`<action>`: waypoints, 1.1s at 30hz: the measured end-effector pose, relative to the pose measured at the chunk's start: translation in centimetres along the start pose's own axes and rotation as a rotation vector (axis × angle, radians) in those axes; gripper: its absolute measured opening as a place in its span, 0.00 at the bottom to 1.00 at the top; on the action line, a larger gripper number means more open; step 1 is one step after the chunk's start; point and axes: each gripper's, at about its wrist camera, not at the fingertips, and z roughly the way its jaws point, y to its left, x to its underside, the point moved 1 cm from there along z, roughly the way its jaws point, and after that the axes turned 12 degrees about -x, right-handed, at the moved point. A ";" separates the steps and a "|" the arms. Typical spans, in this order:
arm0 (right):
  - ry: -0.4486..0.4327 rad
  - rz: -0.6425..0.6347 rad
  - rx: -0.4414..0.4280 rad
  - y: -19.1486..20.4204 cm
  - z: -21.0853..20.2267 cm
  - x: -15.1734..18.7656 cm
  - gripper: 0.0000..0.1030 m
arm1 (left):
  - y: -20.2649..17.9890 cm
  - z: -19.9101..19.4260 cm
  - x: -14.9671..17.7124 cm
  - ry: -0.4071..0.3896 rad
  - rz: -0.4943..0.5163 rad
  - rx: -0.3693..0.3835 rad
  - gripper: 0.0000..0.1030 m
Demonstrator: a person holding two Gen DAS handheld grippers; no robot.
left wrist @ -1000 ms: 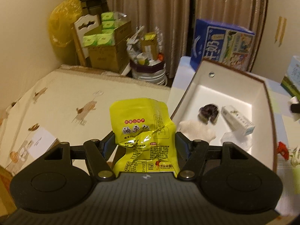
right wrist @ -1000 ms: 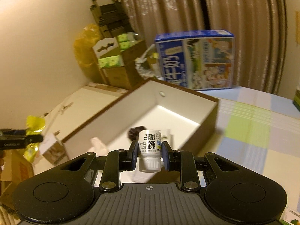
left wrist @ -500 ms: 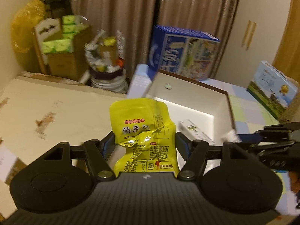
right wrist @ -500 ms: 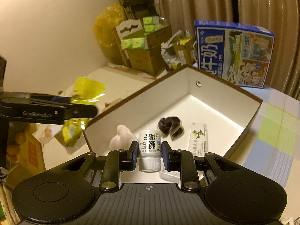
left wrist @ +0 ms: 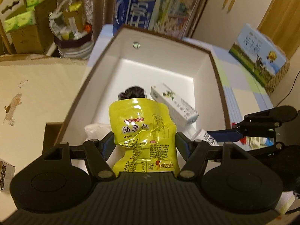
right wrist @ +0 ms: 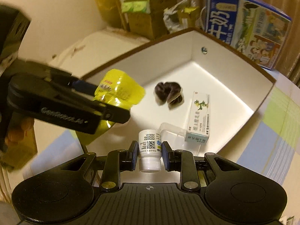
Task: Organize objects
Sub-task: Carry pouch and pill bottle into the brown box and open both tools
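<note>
Two items are being carried to the box [left wrist: 215,65] for dropping. The left tongs [left wrist: 145,144] are clamped on a yellow pouch [left wrist: 144,129], held over the box's near edge; the right tongs [right wrist: 149,154] are clamped on a white bottle [right wrist: 149,146], also above the near end. Next, each must be lowered over bare floor, clear of the carton [right wrist: 198,118] and dark packet [right wrist: 168,93], then released. The box's near wall is hidden behind the tongs; a white lump [left wrist: 95,131] beside the pouch cannot be identified.

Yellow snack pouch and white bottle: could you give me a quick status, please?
Left gripper shut on yellow pouch. Right gripper shut on white bottle. Both over open box; nothing blocking.
</note>
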 end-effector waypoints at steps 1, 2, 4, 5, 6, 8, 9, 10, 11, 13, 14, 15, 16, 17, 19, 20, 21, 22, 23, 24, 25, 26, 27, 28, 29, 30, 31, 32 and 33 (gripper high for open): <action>0.019 -0.012 0.001 0.1 0.3 0.0 0.23 | -0.1 0.4 -0.1 0.015 0.010 -0.003 0.63; 0.034 -0.025 0.002 0.2 0.7 -0.1 0.23 | -0.3 0.7 -0.2 0.026 0.023 -0.003 0.63; 0.067 -0.043 -0.001 0.2 1.2 -0.1 0.23 | -0.5 1.7 -0.3 0.053 0.053 -0.007 0.63; 0.080 -0.049 0.000 0.2 1.4 -0.2 0.23 | -0.6 2.1 -0.3 0.070 0.068 -0.012 0.63; 0.090 -0.053 0.000 0.2 1.6 -0.2 0.23 | -0.7 2.6 -0.2 0.083 0.083 -0.015 0.63; 0.109 -0.059 -0.004 0.1 2.0 -0.2 0.23 | -0.8 3.3 0.0 0.098 0.102 -0.013 0.63; 0.116 -0.061 -0.003 0.1 2.2 -0.3 0.23 | -0.9 3.7 0.1 0.108 0.110 -0.011 0.63; 0.124 -0.063 -0.003 0.0 2.3 -0.3 0.23 | -0.9 4.0 0.2 0.116 0.116 -0.006 0.64; 0.132 -0.065 -0.002 0.0 2.4 -0.3 0.23 | -0.9 4.2 0.3 0.124 0.119 0.001 0.64; 0.144 -0.068 -0.002 0.0 2.7 -0.3 0.23 | -0.9 4.8 0.4 0.143 0.118 0.001 0.65; 0.149 -0.069 -0.003 0.0 2.7 -0.3 0.23 | -0.8 4.9 0.4 0.147 0.118 -0.001 0.65; 0.153 -0.071 -0.005 0.0 2.8 -0.3 0.23 | -0.8 5.1 0.5 0.151 0.120 -0.004 0.66; 0.158 -0.074 -0.005 0.0 2.9 -0.3 0.23 | -0.7 5.1 0.5 0.153 0.120 -0.001 0.67; 0.164 -0.078 -0.006 0.0 3.0 -0.3 0.23 | -0.6 4.9 0.5 0.149 0.123 0.006 0.70; 0.176 -0.086 -0.007 0.1 3.3 -0.4 0.23 | -0.6 4.7 0.5 0.141 0.135 0.000 0.80; 0.182 -0.088 -0.007 0.1 3.5 -0.4 0.23 | -0.6 4.6 0.5 0.136 0.142 -0.005 0.80; 0.188 -0.088 -0.008 0.1 3.6 -0.4 0.23 | -0.6 4.5 0.5 0.135 0.144 -0.004 0.80; 0.197 -0.089 -0.009 0.1 3.8 -0.4 0.24 | -0.5 4.4 0.4 0.136 0.143 0.002 0.80; 0.203 -0.090 -0.011 0.1 3.9 -0.4 0.23 | -0.4 4.4 0.4 0.138 0.140 0.004 0.80; 0.210 -0.092 -0.013 0.1 4.0 -0.4 0.24 | -0.4 4.3 0.4 0.139 0.140 0.002 0.80; 0.215 -0.094 -0.013 0.1 4.1 -0.3 0.23 | -0.3 4.3 0.3 0.140 0.142 0.000 0.80; 0.222 -0.095 -0.013 0.2 4.2 -0.3 0.24 | -0.3 4.3 0.4 0.142 0.143 -0.004 0.80; 0.227 -0.096 -0.013 0.2 4.3 -0.4 0.24 | -0.3 4.2 0.4 0.145 0.145 -0.005 0.80; 0.232 -0.095 -0.014 0.1 4.5 -0.3 0.24 | -0.3 4.2 0.4 0.146 0.146 -0.006 0.80; 0.239 -0.093 -0.015 0.1 4.6 -0.4 0.24 | -0.3 4.2 0.5 0.146 0.147 -0.007 0.80; 0.248 -0.092 -0.015 0.0 4.8 -0.3 0.24 | -0.2 4.1 0.5 0.147 0.148 -0.007 0.80; 0.250 -0.087 -0.013 -0.1 4.8 -0.4 0.24 | -0.2 4.1 0.6 0.149 0.150 -0.007 0.80; 0.251 -0.086 -0.007 -0.1 4.9 -0.4 0.24 | -0.2 4.1 0.6 0.151 0.151 -0.009 0.80; 0.254 -0.091 -0.001 -0.1 4.9 -0.4 0.24 | -0.2 4.1 0.7 0.152 0.151 -0.009 0.80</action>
